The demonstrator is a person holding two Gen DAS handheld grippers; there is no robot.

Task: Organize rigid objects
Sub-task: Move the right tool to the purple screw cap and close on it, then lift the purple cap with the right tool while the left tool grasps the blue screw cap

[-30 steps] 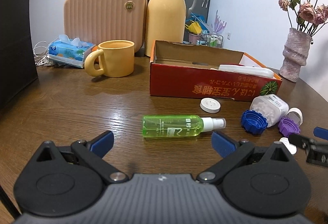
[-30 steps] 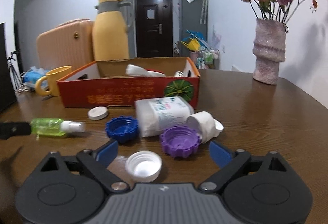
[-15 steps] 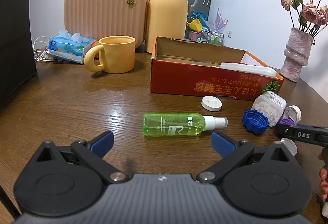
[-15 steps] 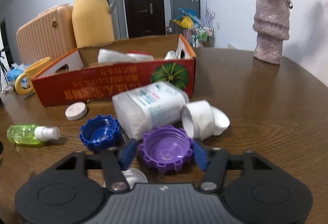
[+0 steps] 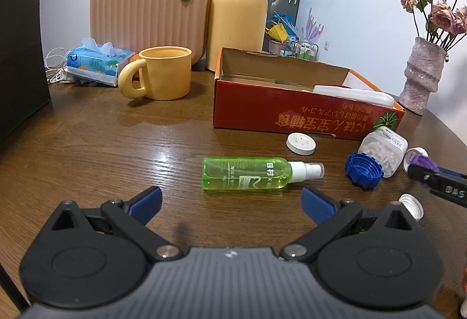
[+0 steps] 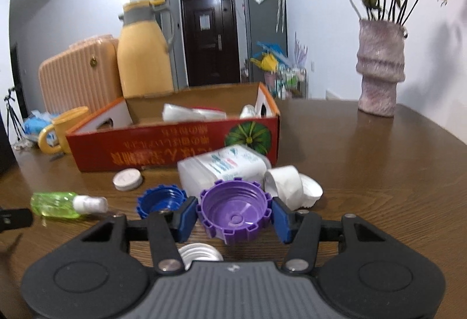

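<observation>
While the right gripper clamps its jaws on the purple cap, a blue cap crowds beside it.

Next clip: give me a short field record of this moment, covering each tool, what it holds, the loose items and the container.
right tool: shut on the purple cap, open side up
left tool: open, empty, short of the green spray bottle
loose on table: green spray bottle on its side, blue cap, white round lid, white pill bottle on its side
container: red cardboard box, open top, white items inside
</observation>
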